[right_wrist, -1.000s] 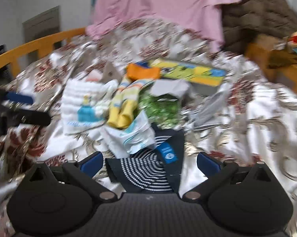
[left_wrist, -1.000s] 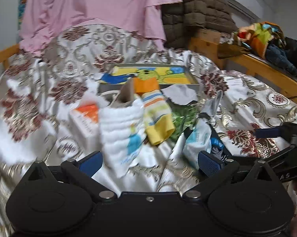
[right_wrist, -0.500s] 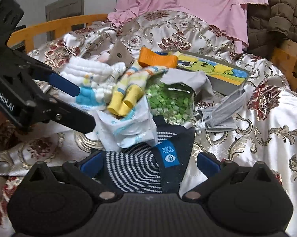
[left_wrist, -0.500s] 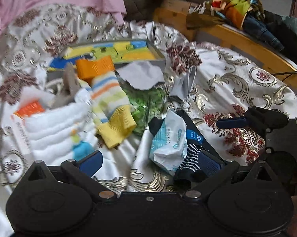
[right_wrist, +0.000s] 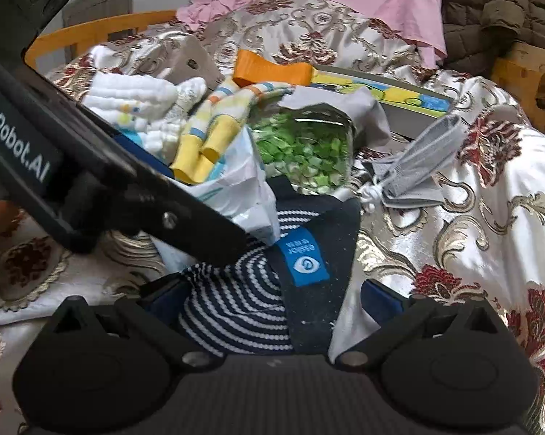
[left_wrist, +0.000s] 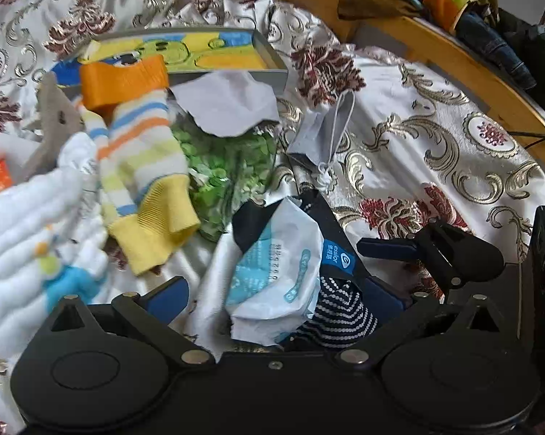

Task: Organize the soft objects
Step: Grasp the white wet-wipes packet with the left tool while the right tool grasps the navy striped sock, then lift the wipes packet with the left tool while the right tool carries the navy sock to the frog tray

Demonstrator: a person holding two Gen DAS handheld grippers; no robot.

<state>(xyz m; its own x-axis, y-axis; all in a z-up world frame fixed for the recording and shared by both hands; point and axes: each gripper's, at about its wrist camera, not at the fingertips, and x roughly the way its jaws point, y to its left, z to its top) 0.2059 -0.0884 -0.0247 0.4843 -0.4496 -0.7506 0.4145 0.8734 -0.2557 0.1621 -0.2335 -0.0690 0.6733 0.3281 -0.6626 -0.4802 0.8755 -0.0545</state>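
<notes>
Both claws stand spread. The right claw [right_wrist: 272, 295] straddles the navy striped sock [right_wrist: 243, 308], which lies between its fingers. The white plastic packet [left_wrist: 276, 272] lies between the left claw's [left_wrist: 276, 295] fingers, overlapping the sock's far end.

A bed [left_wrist: 410, 152] covered in a shiny white spread with gold and maroon flower scrolls carries a loose heap: a white ribbed cloth [left_wrist: 22, 243], striped socks with yellow cuffs [left_wrist: 145, 181], a bag of green bits [left_wrist: 229, 159], a grey face mask [left_wrist: 327, 130], a crumpled white wrapper [left_wrist: 276, 272], a navy striped sock [right_wrist: 243, 301] and a shallow cartoon-printed box [left_wrist: 200, 50].
</notes>
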